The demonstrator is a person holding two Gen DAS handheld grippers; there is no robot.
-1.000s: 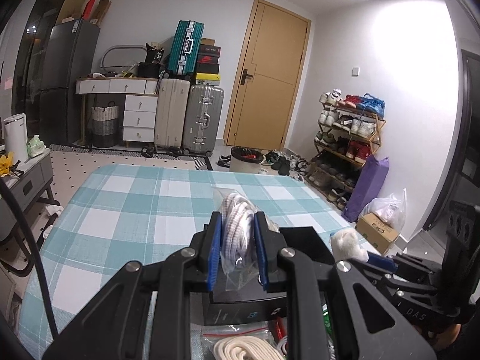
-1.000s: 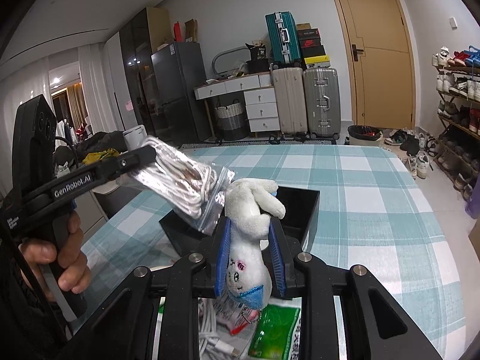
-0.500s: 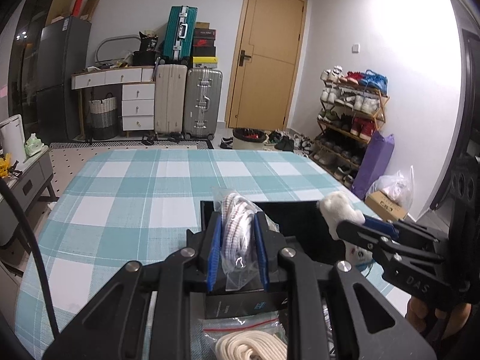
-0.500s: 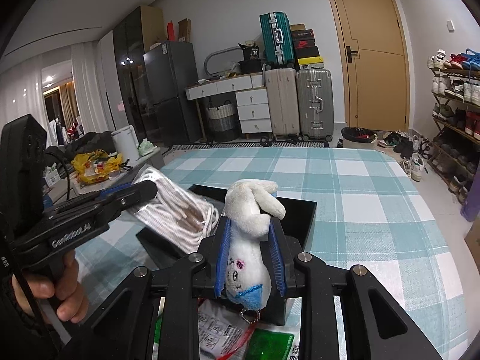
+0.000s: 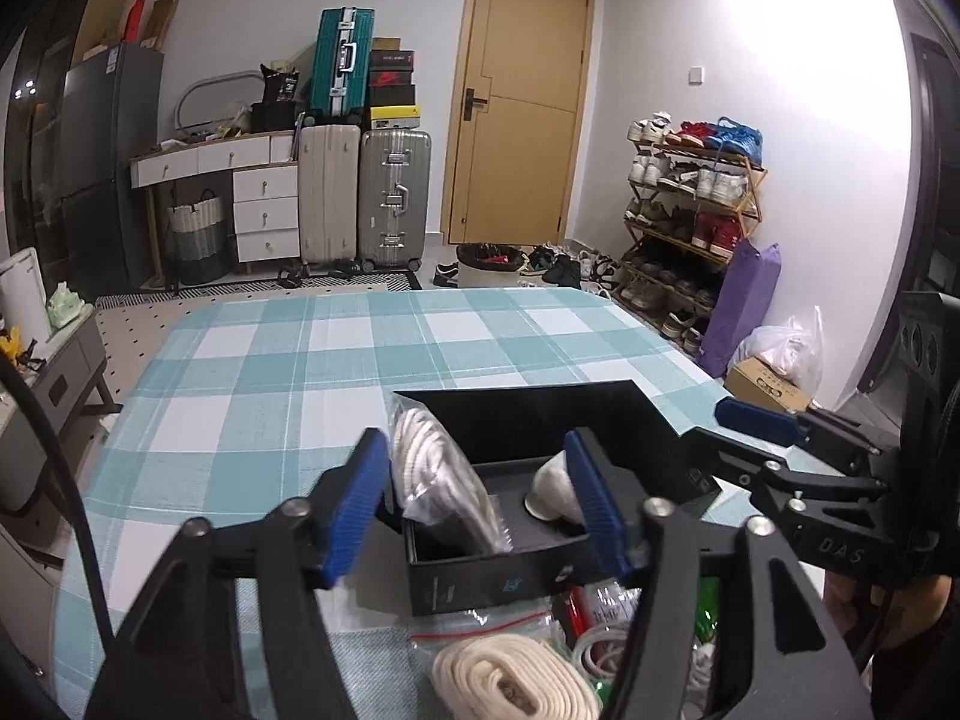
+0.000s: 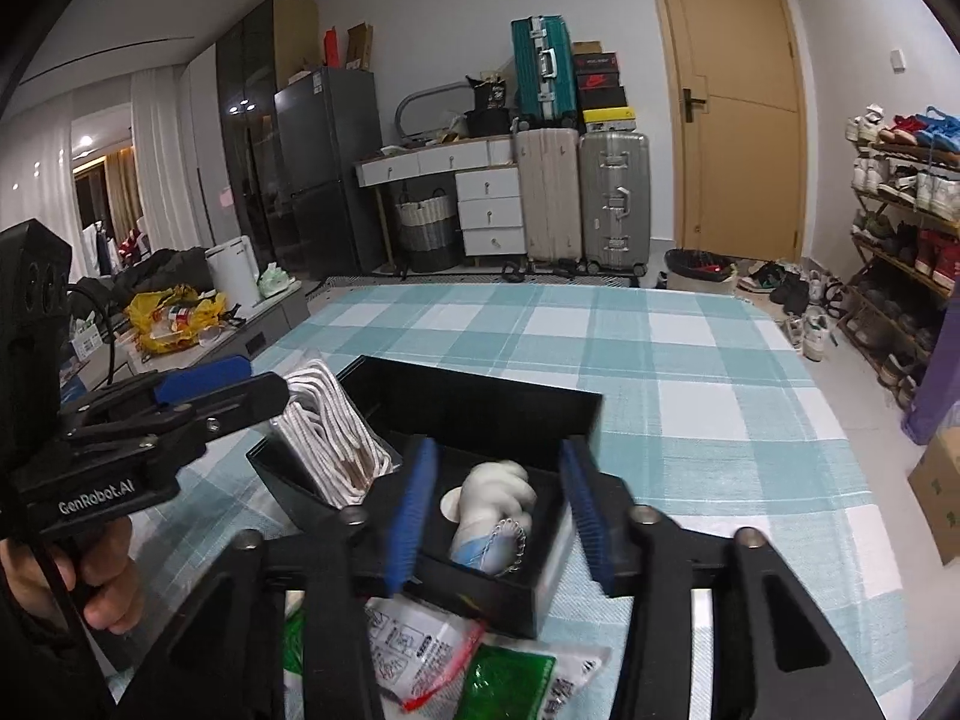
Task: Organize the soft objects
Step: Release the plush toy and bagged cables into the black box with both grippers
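A black open box (image 5: 636, 420) (image 6: 480, 402) stands on the checked tablecloth. A clear bag of white rope (image 5: 438, 480) (image 6: 336, 438) leans at the box's left side. A white plush toy (image 6: 492, 504) (image 5: 555, 489) lies in the box's right part. My left gripper (image 5: 477, 498) is open, its blue pads either side of the box's near end. My right gripper (image 6: 498, 501) is open above the plush, touching nothing. Each gripper also shows from the side in the other view (image 6: 198, 387) (image 5: 756, 420).
Near me lie a bagged coil of cream rope (image 5: 510, 681), a green packet (image 6: 510, 681) and a printed bag (image 6: 414, 642). The teal checked table (image 5: 300, 372) stretches beyond the box. Suitcases (image 5: 390, 198), a door and a shoe rack (image 5: 690, 222) stand behind.
Both grippers opened. The rope bag left the left gripper and the plush left the right gripper; both now rest in the black box. Both grippers came lower and nearer the box.
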